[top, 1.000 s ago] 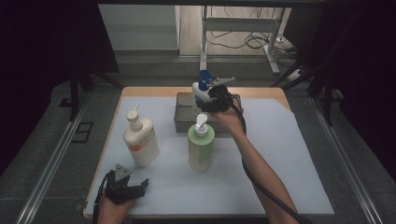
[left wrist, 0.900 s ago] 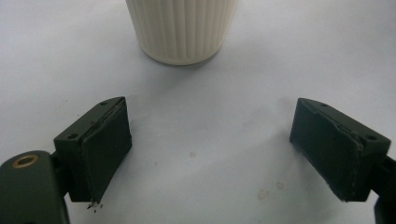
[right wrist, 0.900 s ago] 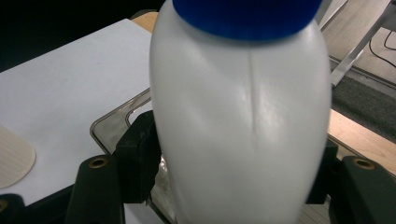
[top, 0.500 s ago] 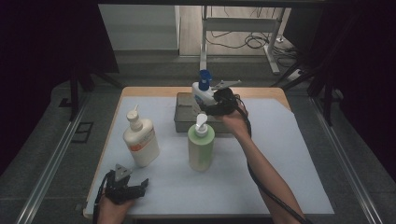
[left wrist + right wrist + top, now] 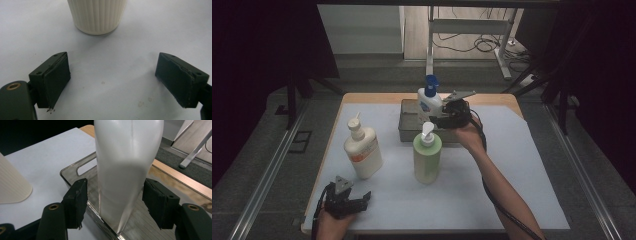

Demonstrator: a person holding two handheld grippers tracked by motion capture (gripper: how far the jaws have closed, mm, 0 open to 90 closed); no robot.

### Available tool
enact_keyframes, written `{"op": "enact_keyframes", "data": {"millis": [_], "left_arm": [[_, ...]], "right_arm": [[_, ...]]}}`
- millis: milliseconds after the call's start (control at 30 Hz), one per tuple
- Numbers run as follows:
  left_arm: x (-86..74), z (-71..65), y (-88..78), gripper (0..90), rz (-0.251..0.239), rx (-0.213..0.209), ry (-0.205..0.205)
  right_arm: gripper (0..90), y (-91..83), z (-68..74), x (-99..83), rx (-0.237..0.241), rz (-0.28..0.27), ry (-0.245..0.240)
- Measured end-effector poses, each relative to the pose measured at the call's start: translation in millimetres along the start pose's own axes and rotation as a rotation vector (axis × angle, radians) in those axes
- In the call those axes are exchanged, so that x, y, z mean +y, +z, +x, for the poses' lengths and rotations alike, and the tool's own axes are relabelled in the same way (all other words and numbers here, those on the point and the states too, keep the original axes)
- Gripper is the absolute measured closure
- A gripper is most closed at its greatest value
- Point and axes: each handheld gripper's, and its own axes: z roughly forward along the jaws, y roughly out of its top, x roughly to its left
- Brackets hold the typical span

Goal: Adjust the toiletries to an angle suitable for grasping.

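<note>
High view: the right gripper (image 5: 443,116) grips the white bottle (image 5: 430,102) upright in the metal tray (image 5: 408,131).

Left gripper view: the left gripper (image 5: 112,80) gapes wide, empty.

Right gripper view: 2 pads (image 5: 78,199) clamp the bottle's sides above the tray.

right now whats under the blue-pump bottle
The metal tray: the blue-pump bottle stands upright over its ribbed floor, between the right gripper jaws. Whether its base rests on the tray or hangs just above it is hidden by the bottle itself.
</note>
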Motion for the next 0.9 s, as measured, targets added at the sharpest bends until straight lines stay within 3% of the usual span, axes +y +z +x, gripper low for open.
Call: {"op": "enact_keyframes", "data": {"millis": [567, 900], "left_arm": [[-0.1, -0.1, 0.0, 12.1, 0.000, 0.001, -0.001], [0.0, -0.1, -0.1, 12.1, 0.000, 0.001, -0.001]], "right_arm": [[45.6, -15.4, -4.7, -15.4, 0.006, 0.011, 0.038], [64.0, -16.5, -12.5, -23.8, -0.032, 0.035, 0.070]]}}
